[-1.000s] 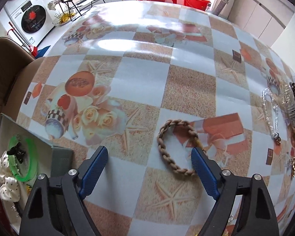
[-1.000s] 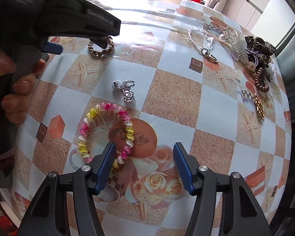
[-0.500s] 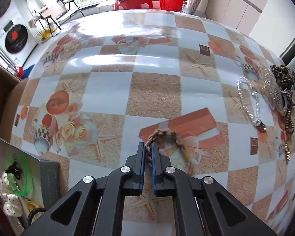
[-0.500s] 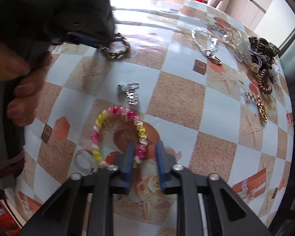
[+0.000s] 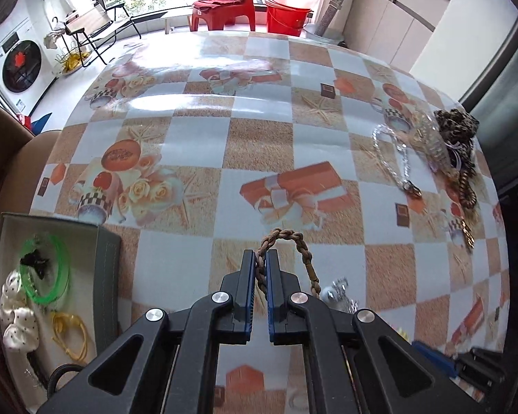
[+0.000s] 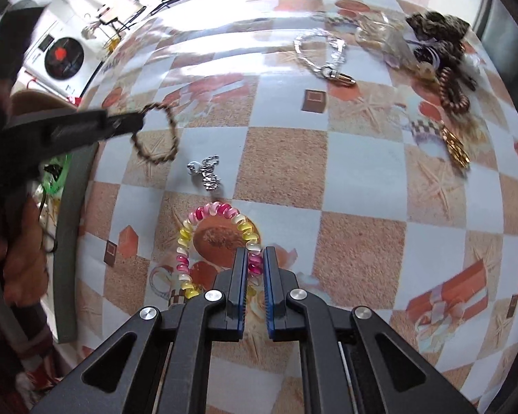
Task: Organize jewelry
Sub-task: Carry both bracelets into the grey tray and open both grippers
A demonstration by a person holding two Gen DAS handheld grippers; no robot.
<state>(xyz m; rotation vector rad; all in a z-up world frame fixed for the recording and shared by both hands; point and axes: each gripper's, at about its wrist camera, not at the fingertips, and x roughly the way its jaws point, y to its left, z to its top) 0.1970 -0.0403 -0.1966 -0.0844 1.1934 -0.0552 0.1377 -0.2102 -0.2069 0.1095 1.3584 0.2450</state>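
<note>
The left gripper (image 5: 261, 258) is clamping a brown braided bracelet (image 5: 302, 255), jaws pinched narrow on one side of the loop, the rest hanging free off the tabletop (image 5: 197, 138). From the right wrist view that same gripper (image 6: 140, 122) is showing with the bracelet (image 6: 157, 134) dangling clear above the cloth. The right gripper (image 6: 255, 262) is squeezing a pink and yellow coil hair tie (image 6: 217, 238), jaws nearly together on its right side, near the tabletop's (image 6: 362, 172) front edge. A small silver charm (image 6: 205, 172) is lying between the bracelet and the coil tie. A box (image 5: 107, 276) is sitting at the tabletop's left front corner, holding a green ring (image 5: 46, 269), a white scrunchie (image 5: 17, 317) and a yellow tie (image 5: 70, 338). A silver chain (image 5: 395, 158) and a heap of other pieces (image 5: 456, 138) are lying toward the right edge.
</note>
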